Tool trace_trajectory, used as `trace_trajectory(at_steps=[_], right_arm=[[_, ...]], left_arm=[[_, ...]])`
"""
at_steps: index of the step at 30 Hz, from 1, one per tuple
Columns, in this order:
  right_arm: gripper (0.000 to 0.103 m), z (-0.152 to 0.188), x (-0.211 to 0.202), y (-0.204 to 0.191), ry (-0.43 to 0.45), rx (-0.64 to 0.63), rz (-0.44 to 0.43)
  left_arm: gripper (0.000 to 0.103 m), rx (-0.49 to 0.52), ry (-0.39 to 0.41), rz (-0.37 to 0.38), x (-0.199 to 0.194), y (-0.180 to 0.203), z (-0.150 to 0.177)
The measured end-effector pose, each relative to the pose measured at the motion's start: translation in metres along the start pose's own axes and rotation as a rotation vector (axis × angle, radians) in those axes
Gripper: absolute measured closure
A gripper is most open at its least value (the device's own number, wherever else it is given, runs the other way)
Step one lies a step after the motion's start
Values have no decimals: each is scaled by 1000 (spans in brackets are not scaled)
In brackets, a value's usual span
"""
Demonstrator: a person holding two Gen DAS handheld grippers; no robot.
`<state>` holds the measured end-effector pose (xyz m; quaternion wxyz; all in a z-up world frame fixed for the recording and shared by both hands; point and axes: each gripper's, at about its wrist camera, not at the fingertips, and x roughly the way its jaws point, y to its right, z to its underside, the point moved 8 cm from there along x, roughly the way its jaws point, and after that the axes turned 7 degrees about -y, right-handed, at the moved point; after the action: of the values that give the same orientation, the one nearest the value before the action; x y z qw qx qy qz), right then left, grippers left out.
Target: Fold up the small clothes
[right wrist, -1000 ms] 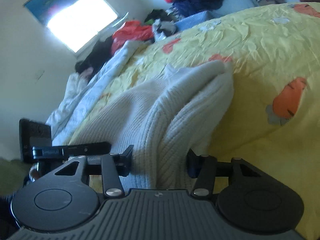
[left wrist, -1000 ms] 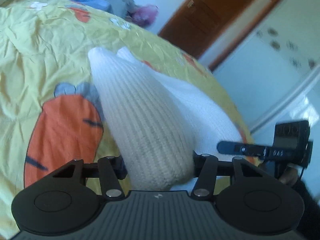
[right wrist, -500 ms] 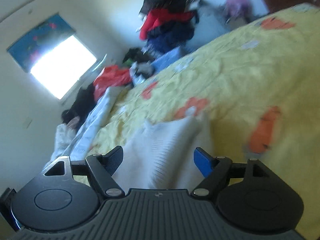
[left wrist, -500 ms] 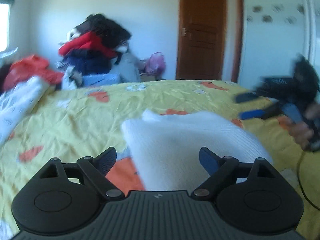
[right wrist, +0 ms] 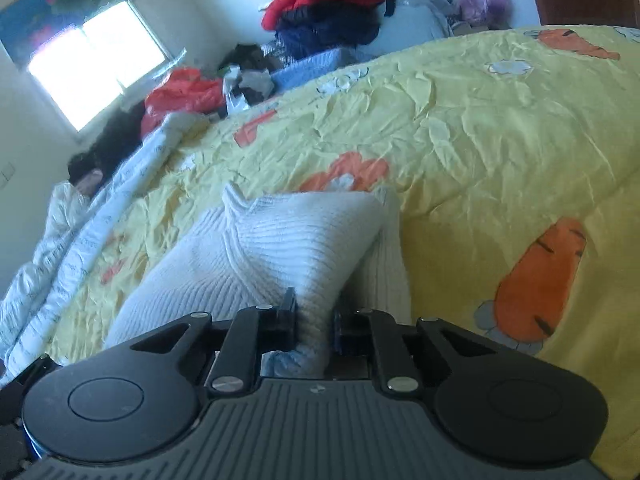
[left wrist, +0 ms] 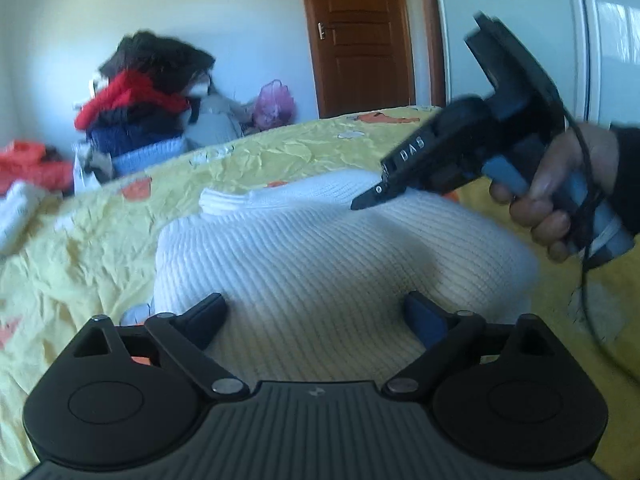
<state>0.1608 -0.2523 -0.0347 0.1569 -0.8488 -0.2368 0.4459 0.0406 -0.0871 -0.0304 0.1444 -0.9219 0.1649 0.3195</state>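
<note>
A white ribbed knit sweater [left wrist: 320, 256] lies folded on the yellow carrot-print bedspread [left wrist: 80, 248]. My left gripper [left wrist: 316, 314] is open, its fingers wide apart over the near edge of the sweater and holding nothing. My right gripper [right wrist: 312, 316] is shut on a fold of the sweater [right wrist: 288, 240] and lifts that edge a little. In the left wrist view the right gripper [left wrist: 372, 196] comes in from the right, held by a hand, with its tip on the sweater's far side.
A pile of red, dark and blue clothes [left wrist: 140, 112] stands at the far side of the bed. A white quilt [right wrist: 80, 240] lies along the left edge. A brown door [left wrist: 360, 36] and a white wardrobe [left wrist: 520, 20] stand behind the bed.
Both grippers let go of the sweater and opened half a second ago. Now the right gripper has shut on a fold again, while the left stays open over the near edge.
</note>
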Motion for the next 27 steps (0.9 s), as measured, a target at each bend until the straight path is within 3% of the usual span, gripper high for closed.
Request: trace_trajectory(at_steps=[2,4,6,9,13,15,17,19,21,26,27], right_arm=[[72,0,-6,-4,8,-17,37],[53,-3,-17,-7,17,-23,82],[52,-10,-36,-14,76,-13,116],[52,-19,-61,-44,185,-34,18],[40,-20,-39,-82,152,-74,-62],[35,-15,-11,-81,96,-84,-7],[41,-1,21,-62,17,-97,90],[53,5,20,-49,99,-121,60],[65,4,16,-36,108,-63,41],[64,4,6,-46,98,-89,75],[59,1,1,-49,102,-72,90]], left_arm=[[7,-6,7,2,-6,-4,-1],[6,-37,39,-9,-28,-14,-2],[6,-62,88,-28,-46,-27,-6],[6,-115,112,-50,-51,-43,-18],[6,-152,12,-128,-8,-45,-28],[6,-132,-40,-143,11,-37,-24],[6,-155,-60,-135,20,-34,-17],[5,-208,-72,-105,23,-38,-15],[5,-221,-71,-96,22,-40,-12],[5,-223,-75,-96,23,-40,-11],[5,-225,-76,-97,22,-39,-11]])
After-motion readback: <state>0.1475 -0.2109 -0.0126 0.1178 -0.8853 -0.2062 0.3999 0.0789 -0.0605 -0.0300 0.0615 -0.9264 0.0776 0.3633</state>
